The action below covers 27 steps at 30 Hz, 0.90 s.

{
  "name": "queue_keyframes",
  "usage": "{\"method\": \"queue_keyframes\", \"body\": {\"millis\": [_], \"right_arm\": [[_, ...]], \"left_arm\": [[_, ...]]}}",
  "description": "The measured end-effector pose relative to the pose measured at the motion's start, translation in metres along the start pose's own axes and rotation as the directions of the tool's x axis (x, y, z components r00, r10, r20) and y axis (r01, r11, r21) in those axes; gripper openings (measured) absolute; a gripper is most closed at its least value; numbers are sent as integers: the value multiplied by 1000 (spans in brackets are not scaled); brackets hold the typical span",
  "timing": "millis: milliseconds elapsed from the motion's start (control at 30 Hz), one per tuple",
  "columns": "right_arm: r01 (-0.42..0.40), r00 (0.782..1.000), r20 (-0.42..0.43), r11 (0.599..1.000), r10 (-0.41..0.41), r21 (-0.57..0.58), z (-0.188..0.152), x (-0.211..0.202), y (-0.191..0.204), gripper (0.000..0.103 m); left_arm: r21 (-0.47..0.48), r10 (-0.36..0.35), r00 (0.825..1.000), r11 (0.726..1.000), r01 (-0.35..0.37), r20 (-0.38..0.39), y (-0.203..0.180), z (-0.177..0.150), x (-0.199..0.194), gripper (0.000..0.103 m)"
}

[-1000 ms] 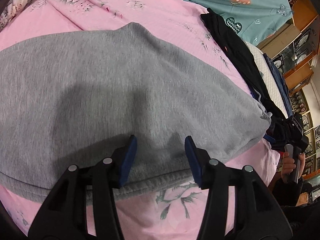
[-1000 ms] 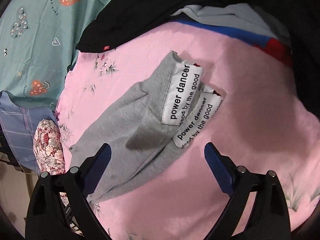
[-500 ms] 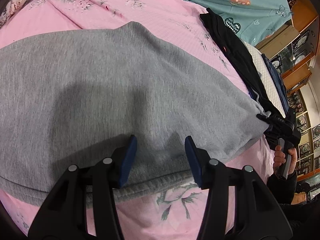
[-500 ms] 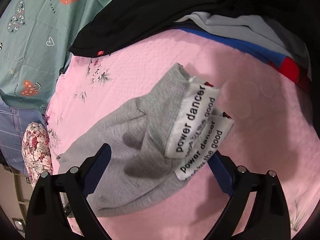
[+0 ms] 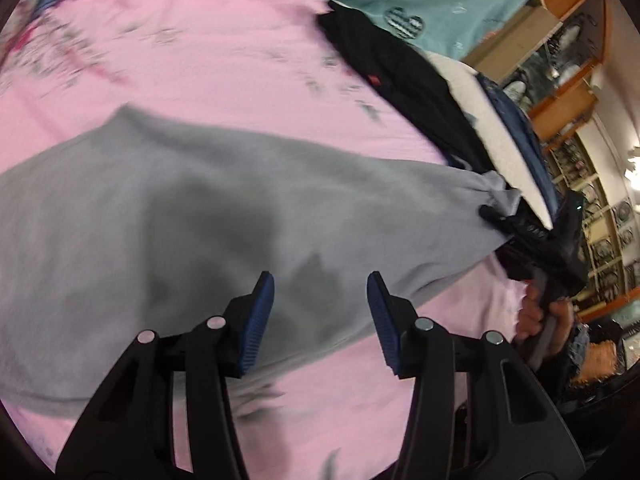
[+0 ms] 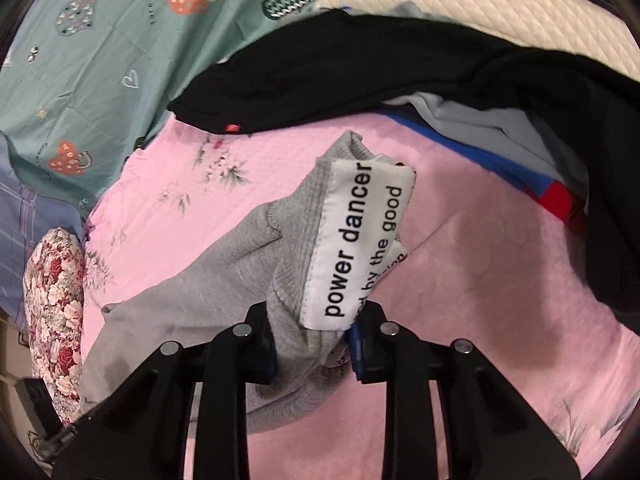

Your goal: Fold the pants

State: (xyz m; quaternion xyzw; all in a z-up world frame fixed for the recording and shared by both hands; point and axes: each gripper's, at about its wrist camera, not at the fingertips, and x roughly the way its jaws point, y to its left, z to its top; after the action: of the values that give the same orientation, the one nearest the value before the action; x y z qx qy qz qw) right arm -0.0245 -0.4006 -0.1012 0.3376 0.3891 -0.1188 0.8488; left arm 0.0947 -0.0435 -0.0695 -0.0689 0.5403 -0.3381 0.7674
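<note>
Grey sweatpants (image 5: 208, 216) lie across a pink floral bedsheet (image 5: 224, 68). My left gripper (image 5: 320, 316) is open and empty, hovering over the pants' near edge. My right gripper (image 6: 312, 344) is shut on the ribbed cuff end of the pants (image 6: 296, 280), which carries a white label reading "power dancer" (image 6: 360, 236), and lifts it off the sheet. In the left wrist view the right gripper (image 5: 504, 216) shows at the far right, pinching the bunched pants end.
A black garment (image 6: 360, 76) lies along the far edge of the sheet, with blue, red and grey clothes (image 6: 500, 136) under it. A teal heart-print cloth (image 6: 100, 40) and a floral pillow (image 6: 52, 304) sit beyond. Wooden shelves (image 5: 568, 92) stand at right.
My right gripper moved in and shut on the labelled cuff end, lifting it. My left gripper pulled back and up from the pants; it stays open.
</note>
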Motion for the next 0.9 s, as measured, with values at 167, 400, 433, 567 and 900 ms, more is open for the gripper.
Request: {"method": "queue_keyframes", "body": {"millis": [167,400,433,567,900], "right_arm": [[-47,999,12,998,47,-40,2,-5,2,27],[-116,993,-8,992,115,-52,4,-5,-6,27],[-120,993,-9,991,119,-58,4,-5,-5,27],[-112,994,-8,990,112,-86,2,-2,-1,27],[-93,995,23,990,96,-105,0,-15,15,25]], "left_arm": [[50,15,999,999,-14,-33,-57,40,68,46],[39,13,981,999,-5,-191,-89,27,150,38],[58,39,985,998,-30,-171,-95,20,152,39],[101,88,987,992,-75,-135,-104,13,149,39],[-88,232,960,971,-220,157,6,1,-8,54]]}}
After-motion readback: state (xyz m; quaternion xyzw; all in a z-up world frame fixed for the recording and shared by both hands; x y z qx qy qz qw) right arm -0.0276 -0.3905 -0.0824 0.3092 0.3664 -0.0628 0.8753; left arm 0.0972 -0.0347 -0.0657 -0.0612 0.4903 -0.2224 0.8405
